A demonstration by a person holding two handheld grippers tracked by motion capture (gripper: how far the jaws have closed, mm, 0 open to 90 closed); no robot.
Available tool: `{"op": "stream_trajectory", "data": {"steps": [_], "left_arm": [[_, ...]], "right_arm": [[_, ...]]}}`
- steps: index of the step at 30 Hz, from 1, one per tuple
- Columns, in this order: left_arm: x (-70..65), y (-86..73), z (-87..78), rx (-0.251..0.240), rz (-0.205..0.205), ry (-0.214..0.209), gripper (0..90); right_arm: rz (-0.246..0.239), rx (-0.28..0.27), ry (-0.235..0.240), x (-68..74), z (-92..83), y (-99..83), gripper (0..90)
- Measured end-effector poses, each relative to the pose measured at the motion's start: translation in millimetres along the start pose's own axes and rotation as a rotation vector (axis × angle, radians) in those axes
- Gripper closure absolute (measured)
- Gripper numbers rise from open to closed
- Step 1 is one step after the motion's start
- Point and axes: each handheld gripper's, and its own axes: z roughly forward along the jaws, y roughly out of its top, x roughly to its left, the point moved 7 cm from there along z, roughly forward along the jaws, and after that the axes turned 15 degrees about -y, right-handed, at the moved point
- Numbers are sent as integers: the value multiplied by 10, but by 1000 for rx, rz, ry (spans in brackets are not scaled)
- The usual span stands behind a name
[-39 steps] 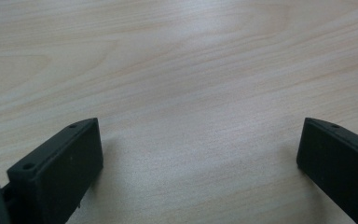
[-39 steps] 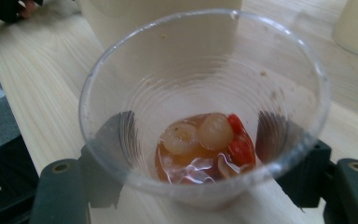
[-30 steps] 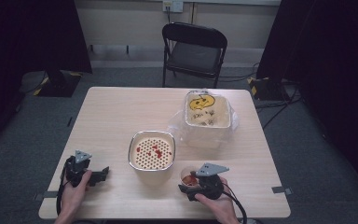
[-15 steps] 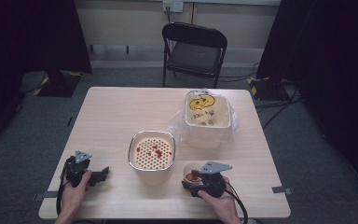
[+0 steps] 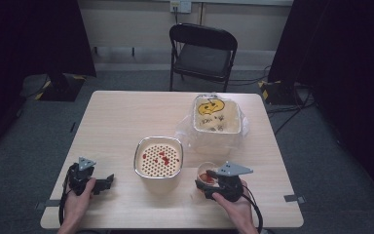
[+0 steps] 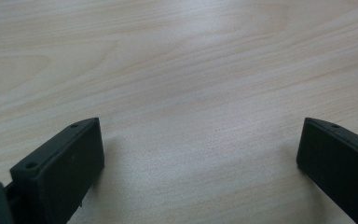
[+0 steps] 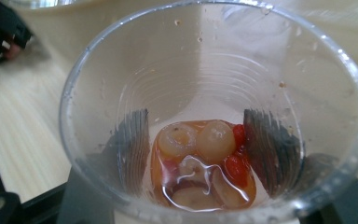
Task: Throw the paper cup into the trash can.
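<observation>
In the high view, the right claw [image 5: 208, 179] sits near the front edge of the table [image 5: 121, 117] and holds a clear plastic cup [image 5: 206, 174] with red pieces inside. Its jaws have just been closing, and the cup stands between them. The metal strainer bowl [image 5: 158, 157], with a perforated insert and some red bits on it, lies just to the left of this claw and a little farther from the person. This is the relation that matters: I judge that the cup must travel left and slightly away to come over the strainer. The right hand is clearly the nearer one. The left claw [image 5: 106, 181] rests well apart, on the other side of the strainer.

In the left gripper view, the left claw [image 6: 200, 149] is wide open with nothing between the jaws, only bare table.

In the right gripper view, the cup [image 7: 214, 121] is upright, its long axis vertical, gripped on both sides low on the wall. Fruit pieces in liquid [image 7: 200, 163] lie at its bottom.
</observation>
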Motion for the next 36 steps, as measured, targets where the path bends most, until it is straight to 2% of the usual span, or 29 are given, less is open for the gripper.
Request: {"op": "stream_trajectory", "data": {"steps": [5,9,11,12,15,19,25,29,36], "left_arm": [[0,0,0,-1,-1,1,1],[1,0,0,0,0,1,1],[0,0,0,-1,-1,1,1],[0,0,0,0,0,0,1],[-6,2,4,-1,9,-6,2],[-15,1,4,3,17,-12,2],[-15,1,4,3,17,-12,2],[-15,1,4,3,17,-12,2],[-15,1,4,2,17,-12,2]], "right_arm": [[19,-41,-24,-79,-51,164,417],[27,-78,-20,-107,-71,319,418],[28,-87,-19,-109,-71,359,418],[29,-110,-20,-104,-76,452,420],[27,-143,-24,-91,-83,560,421],[31,-169,-34,-93,-98,641,423],[-6,-205,-59,-78,-91,779,427],[-51,-227,-89,-85,-54,898,427],[-66,-285,-118,-93,-26,1123,432]]}}
